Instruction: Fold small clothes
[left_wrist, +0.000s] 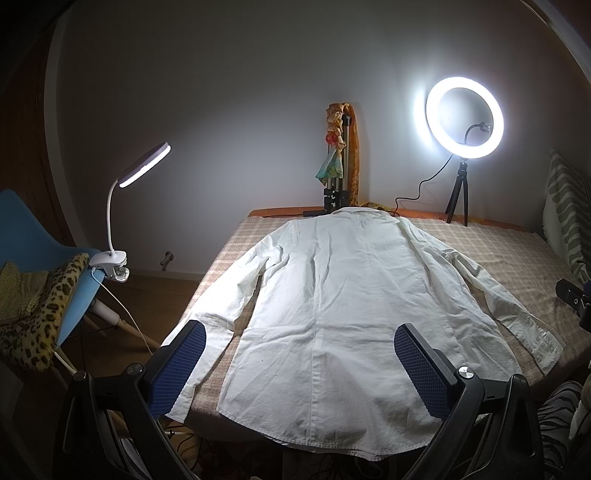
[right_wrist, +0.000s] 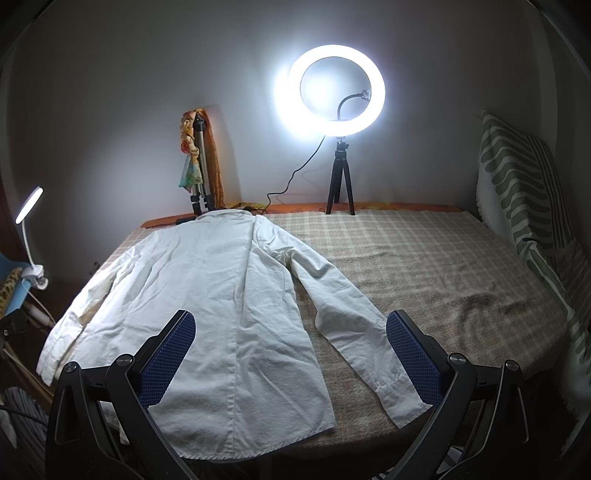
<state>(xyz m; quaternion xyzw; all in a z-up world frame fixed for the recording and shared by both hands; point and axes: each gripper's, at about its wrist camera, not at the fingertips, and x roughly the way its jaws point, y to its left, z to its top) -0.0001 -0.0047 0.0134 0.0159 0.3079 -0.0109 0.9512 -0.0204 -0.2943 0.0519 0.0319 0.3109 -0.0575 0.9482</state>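
One white shirt (left_wrist: 332, 295) lies flat, back up, on the checked cloth (right_wrist: 424, 266), collar far from your fingers and hem nearest them. Your left gripper (left_wrist: 299, 373) is spread wide over the hem, holding nothing; your right gripper (right_wrist: 291, 354) is equally spread, straddling the hem corner and the right sleeve (right_wrist: 351, 314). Only the left view shows the blue chair (left_wrist: 33, 236) with its leopard-print fabric (left_wrist: 40, 314); the right view alone shows the whole striped cushion (right_wrist: 528, 206). Count two lit lamps: one ring light (right_wrist: 338, 92) beyond the collar, one clip lamp (left_wrist: 144, 166) left of your fingers. The folded tripod (left_wrist: 340, 170) seems draped with scarves.
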